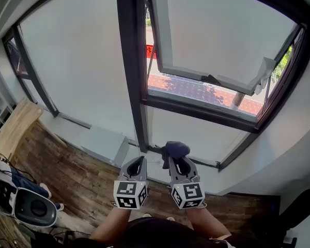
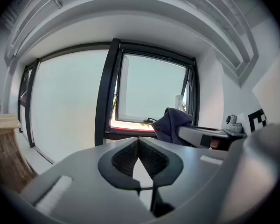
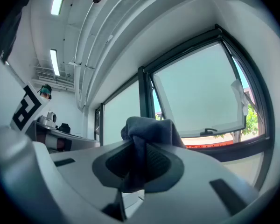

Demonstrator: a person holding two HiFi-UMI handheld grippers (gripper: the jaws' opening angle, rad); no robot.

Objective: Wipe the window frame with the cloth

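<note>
A dark blue cloth [image 1: 174, 149] is bunched at the tip of my right gripper [image 1: 177, 161], which is shut on it. In the right gripper view the cloth [image 3: 147, 134] hangs down between the jaws and hides part of the window. My left gripper [image 1: 137, 165] is beside the right one, shut with nothing between its jaws [image 2: 138, 146]. The dark window frame [image 1: 130, 61] stands ahead, with its vertical post and a lower crossbar [image 1: 196, 110]. Both grippers are below the frame and apart from it. The cloth [image 2: 172, 122] also shows in the left gripper view.
The right sash [image 1: 217, 40] is tilted open outward, with a handle [image 1: 212, 79] on its lower edge. A white sill [image 1: 106, 143] runs under the window. Wooden floor [image 1: 72, 180] lies below, with a round grey device [image 1: 33, 206] at lower left.
</note>
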